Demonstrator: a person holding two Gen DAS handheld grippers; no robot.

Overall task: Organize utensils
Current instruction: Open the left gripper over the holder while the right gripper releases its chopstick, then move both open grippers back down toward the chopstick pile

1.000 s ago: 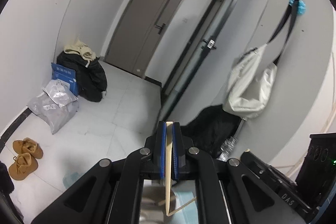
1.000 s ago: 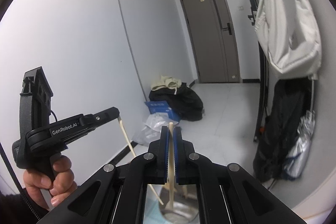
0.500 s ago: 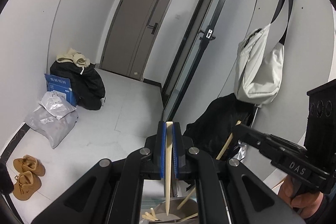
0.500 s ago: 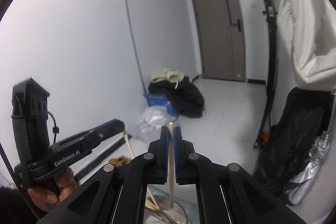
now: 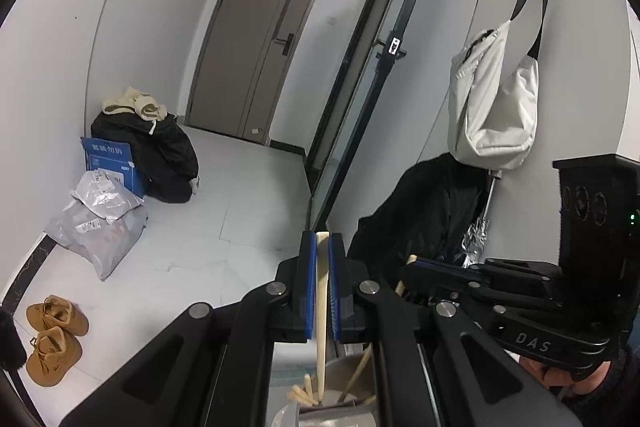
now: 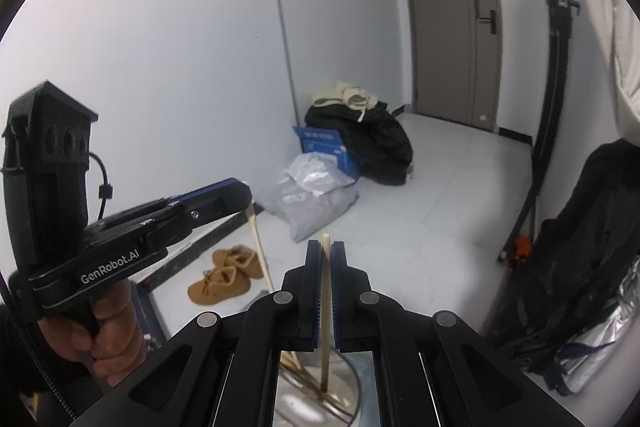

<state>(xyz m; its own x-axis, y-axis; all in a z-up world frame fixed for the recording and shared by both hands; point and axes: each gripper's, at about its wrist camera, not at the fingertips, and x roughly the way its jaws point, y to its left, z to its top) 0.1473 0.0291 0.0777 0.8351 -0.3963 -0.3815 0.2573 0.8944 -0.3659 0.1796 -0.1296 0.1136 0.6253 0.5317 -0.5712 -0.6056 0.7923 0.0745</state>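
Note:
My left gripper (image 5: 322,243) is shut on a pale wooden chopstick (image 5: 321,311) that hangs almost upright, its lower end inside a round metal holder (image 5: 347,361) with several chopsticks in it. My right gripper (image 6: 326,247) is shut on a second chopstick (image 6: 325,311), whose tip reaches down into the same holder (image 6: 357,385). Each gripper shows in the other's view: the right gripper (image 5: 408,267) comes in from the right, and the left gripper (image 6: 244,197) from the left with its chopstick (image 6: 258,247) slanting down. A hand (image 6: 104,331) grips the left handle.
On the tiled floor beyond lie brown shoes (image 6: 224,275), grey parcel bags (image 5: 100,227), a blue box (image 5: 110,163) and a black bag (image 5: 164,155). A white bag (image 5: 492,107) and a black coat (image 5: 420,211) hang at the right wall beside a glass door (image 5: 360,99).
Both grippers have sunk toward the holder, which now shows more fully below them. The right gripper has come into the left wrist view from the right. Both grips are unchanged.

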